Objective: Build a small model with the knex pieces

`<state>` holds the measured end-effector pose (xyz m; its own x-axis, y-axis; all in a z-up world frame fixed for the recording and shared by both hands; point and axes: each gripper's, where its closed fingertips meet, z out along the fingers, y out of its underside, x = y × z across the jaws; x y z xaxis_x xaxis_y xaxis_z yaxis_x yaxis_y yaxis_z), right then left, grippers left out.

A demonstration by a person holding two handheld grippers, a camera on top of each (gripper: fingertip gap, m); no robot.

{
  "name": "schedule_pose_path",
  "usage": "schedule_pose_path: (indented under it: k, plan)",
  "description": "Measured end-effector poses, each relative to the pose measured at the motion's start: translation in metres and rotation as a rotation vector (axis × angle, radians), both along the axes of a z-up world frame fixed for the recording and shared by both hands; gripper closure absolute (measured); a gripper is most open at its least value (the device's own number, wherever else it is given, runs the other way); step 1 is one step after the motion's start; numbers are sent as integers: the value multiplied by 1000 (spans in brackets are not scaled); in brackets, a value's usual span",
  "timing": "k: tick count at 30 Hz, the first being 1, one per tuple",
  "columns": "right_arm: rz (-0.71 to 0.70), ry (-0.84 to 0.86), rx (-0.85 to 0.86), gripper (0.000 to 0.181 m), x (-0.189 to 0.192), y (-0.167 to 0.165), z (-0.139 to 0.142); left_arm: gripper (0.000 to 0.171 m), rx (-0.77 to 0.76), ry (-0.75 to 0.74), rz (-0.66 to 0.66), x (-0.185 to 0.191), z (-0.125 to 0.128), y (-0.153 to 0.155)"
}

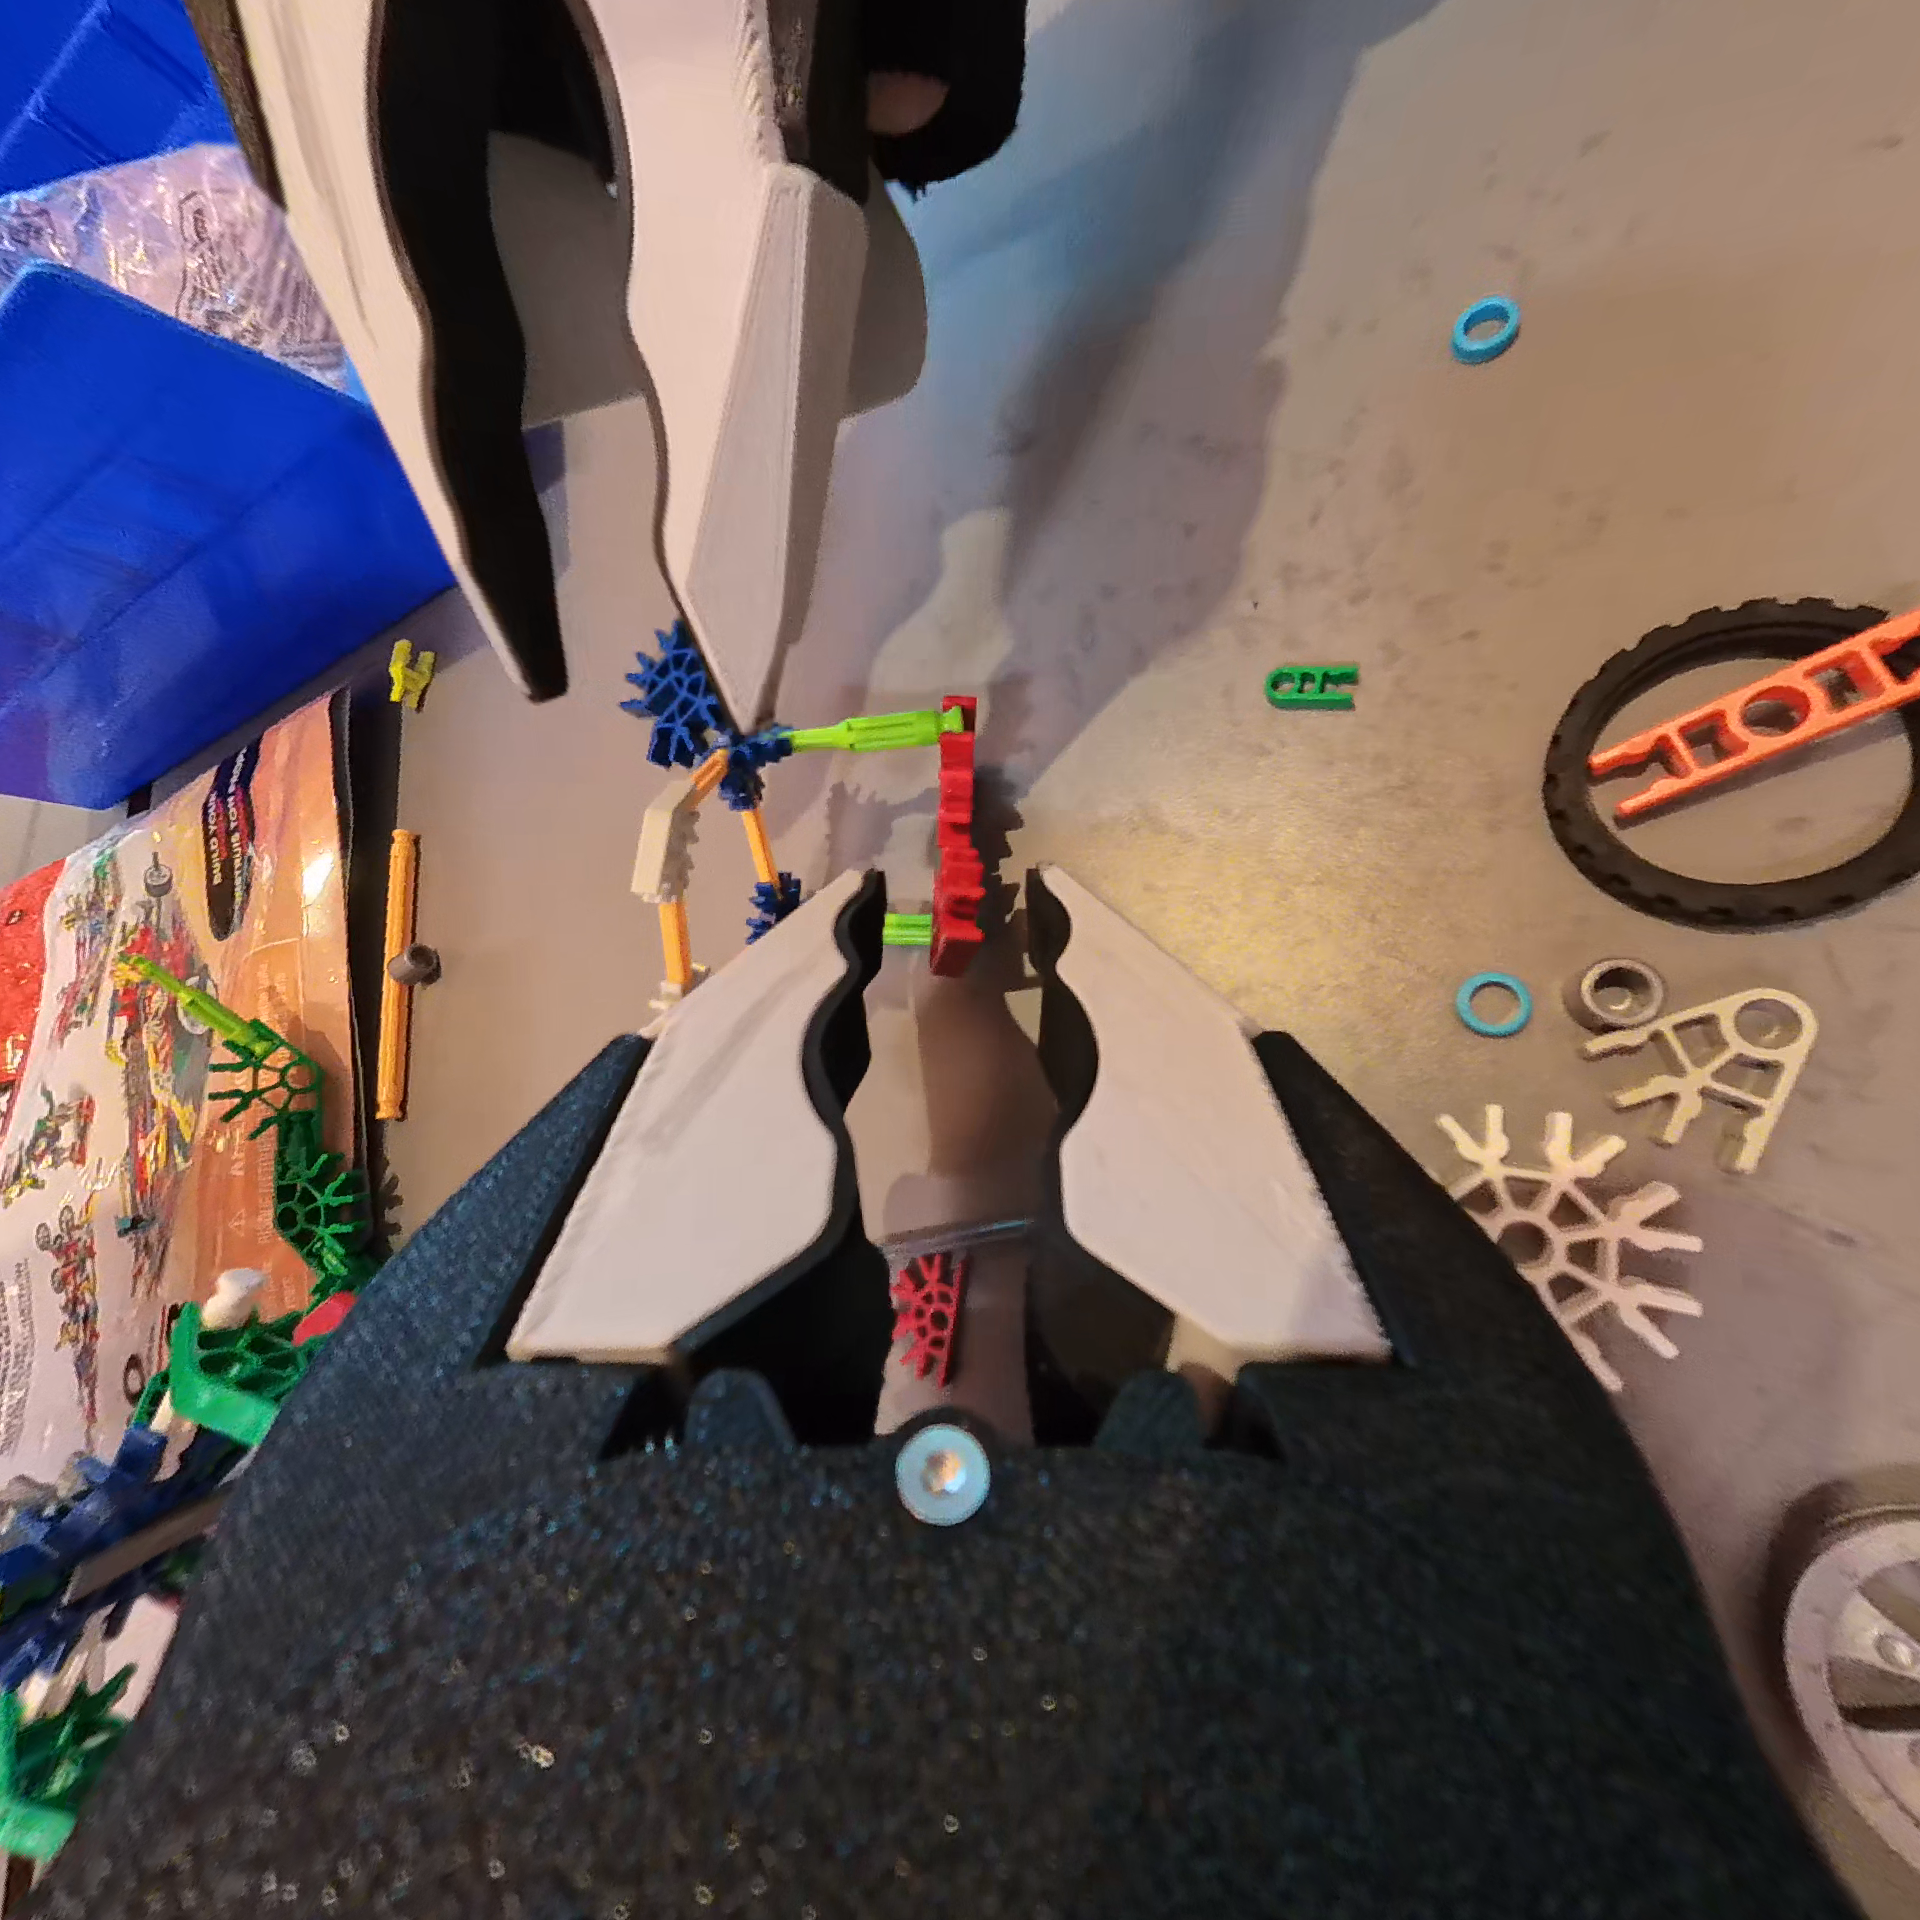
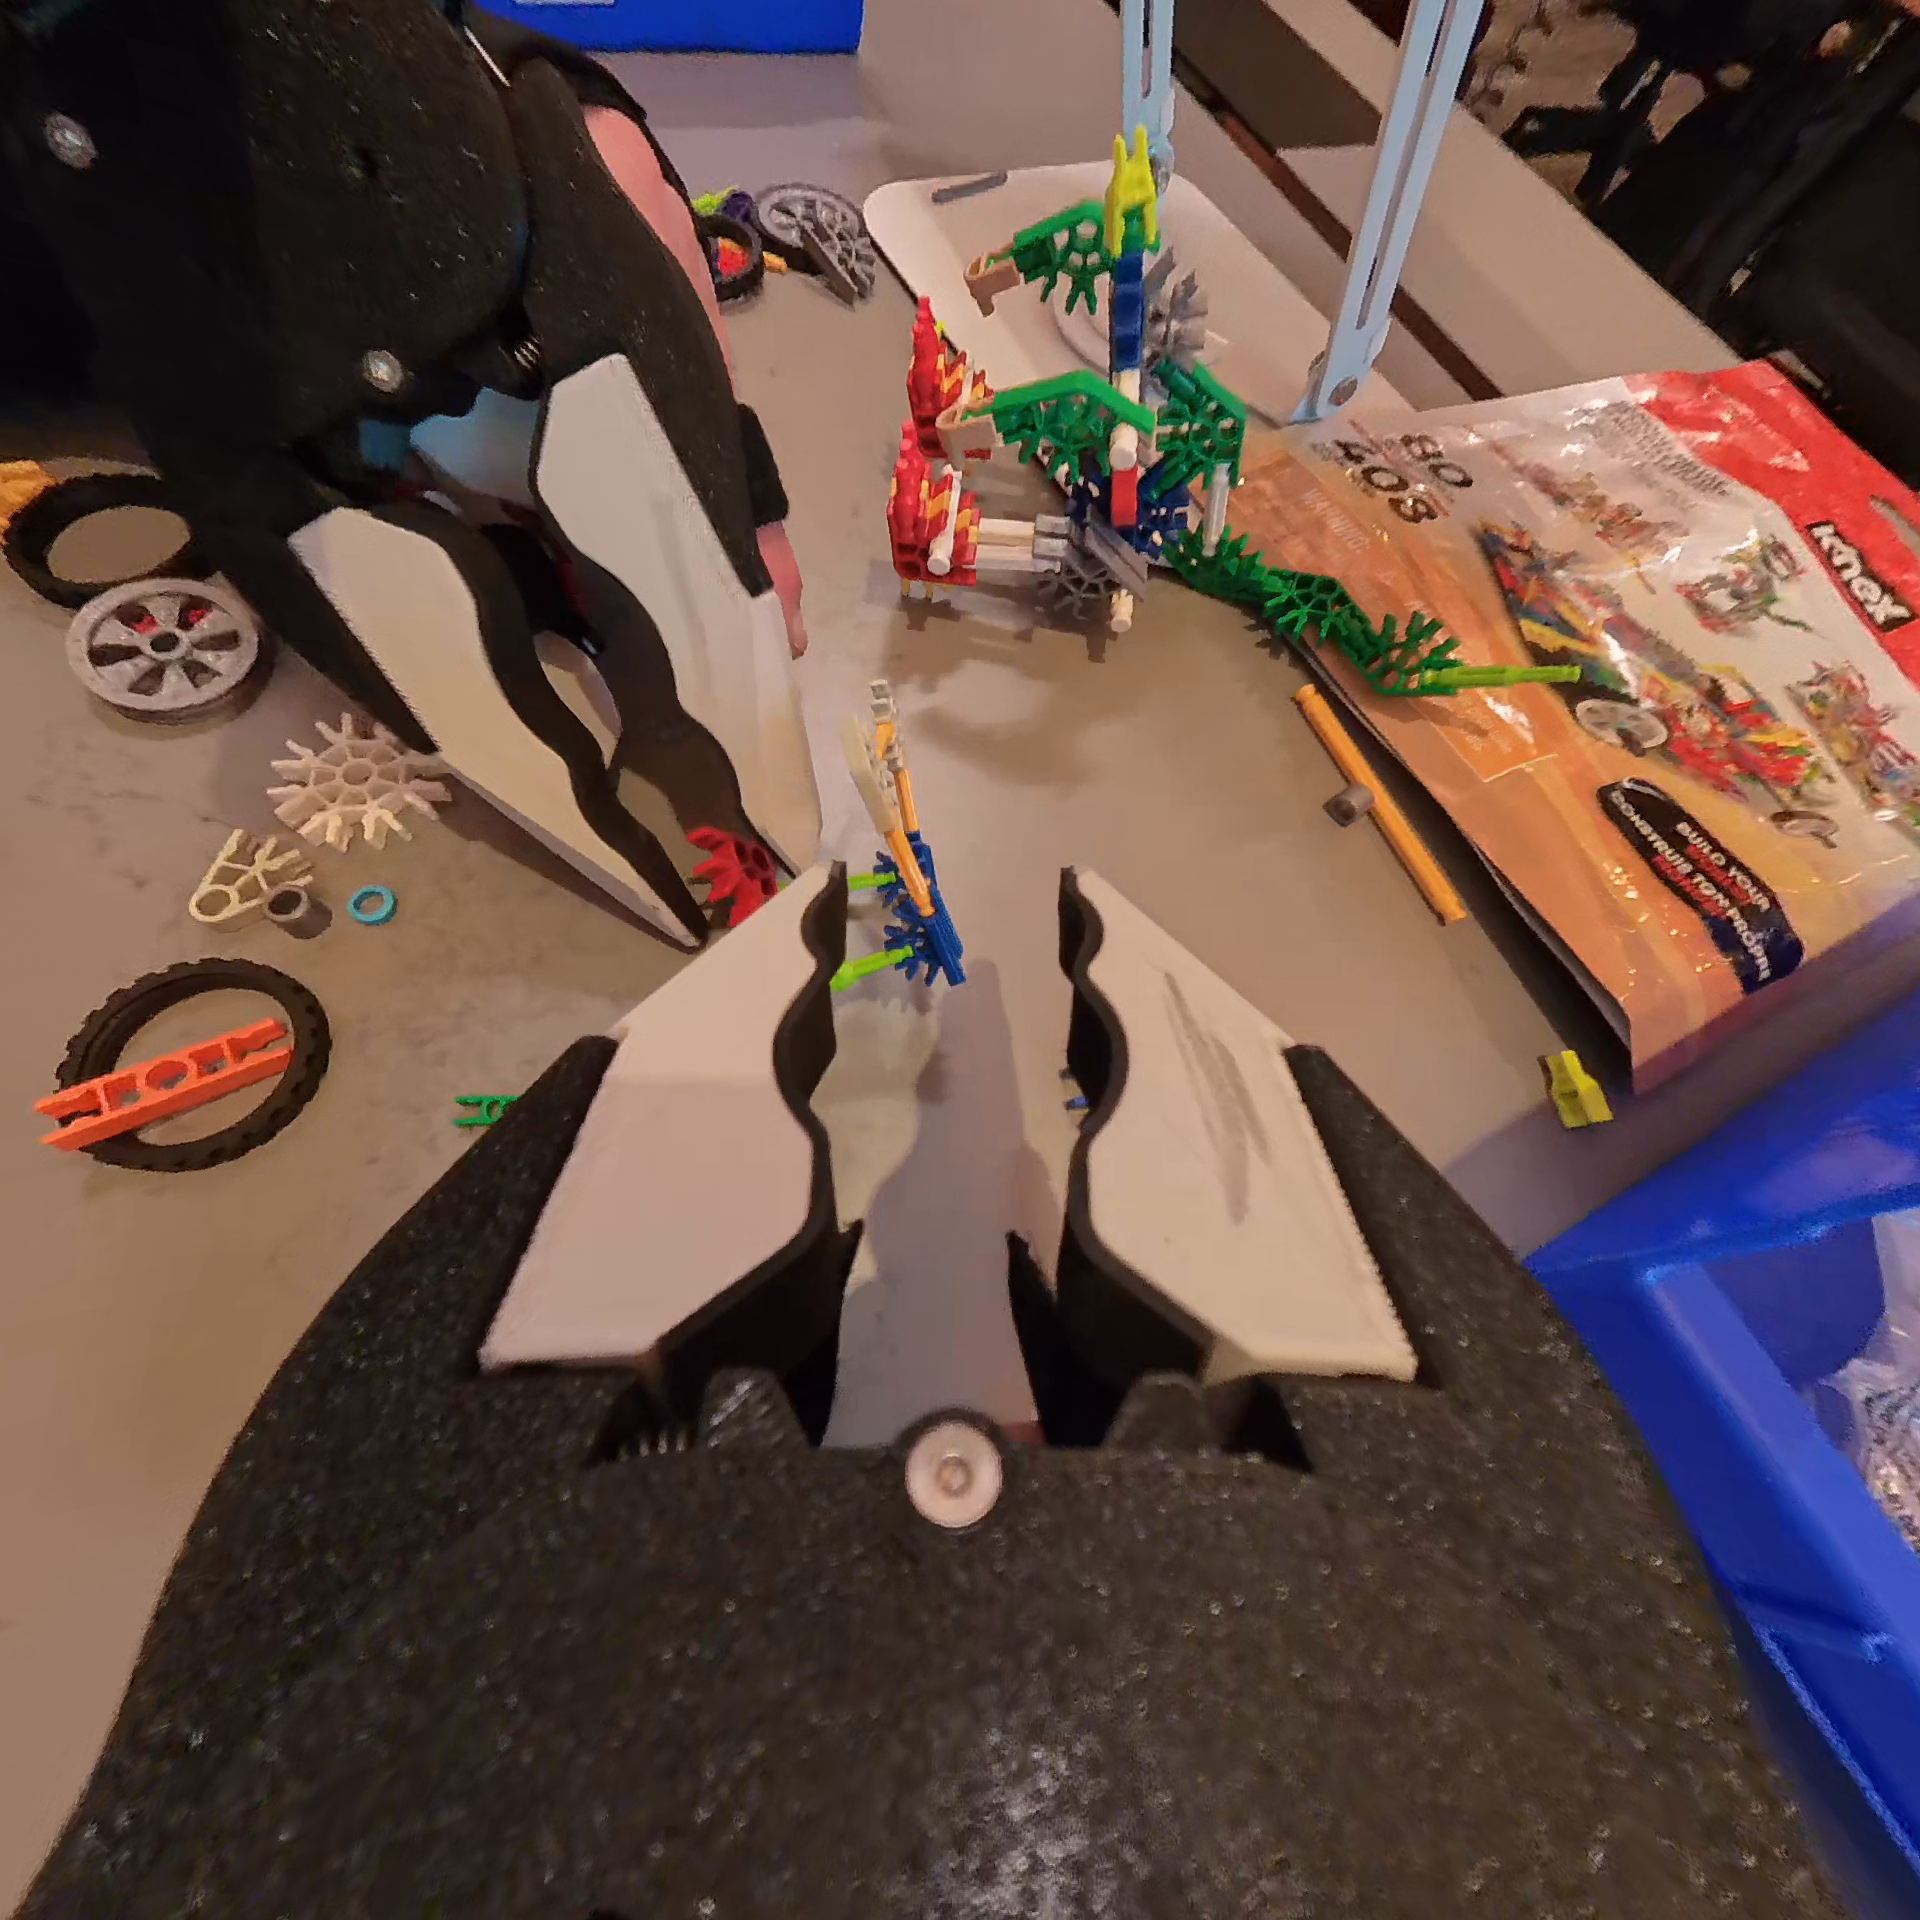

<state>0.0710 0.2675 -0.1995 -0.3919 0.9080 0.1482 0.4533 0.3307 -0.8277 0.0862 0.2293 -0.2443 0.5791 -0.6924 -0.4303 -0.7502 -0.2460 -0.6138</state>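
Observation:
A small toy frame stands on the grey table: a red connector, two lime rods, blue connectors, orange rods and a pale connector. My left gripper is open, with its tips on either side of the red connector's near end and not touching it. My right gripper is open around the blue connectors. In the left wrist view the right gripper comes in from above, one fingertip at the blue hub. In the right wrist view the left gripper straddles the red connector.
A larger green, red and blue model stands behind, next to a printed parts bag. A blue bin is at the right. Loose parts lie about: a tyre with an orange piece, a white snowflake connector, an orange rod and a grey wheel. Both grippers' tips are roughly 15 centimeters from the orange rod. Look for it in the right wrist view too.

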Motion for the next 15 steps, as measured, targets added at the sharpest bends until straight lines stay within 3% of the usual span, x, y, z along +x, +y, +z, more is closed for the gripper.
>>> schedule_pose_path:
  k: [6,10,15]
  plan:
    - [-63,202,-9,141,-6,13,33,145,19,-33,25,-8,7,3]
    - [-259,287,28,137,9,43,58,144,37,-29,18,-6,13,1]
    - [-438,360,97,136,51,42,83,143,44,-32,16,-4,16,1]
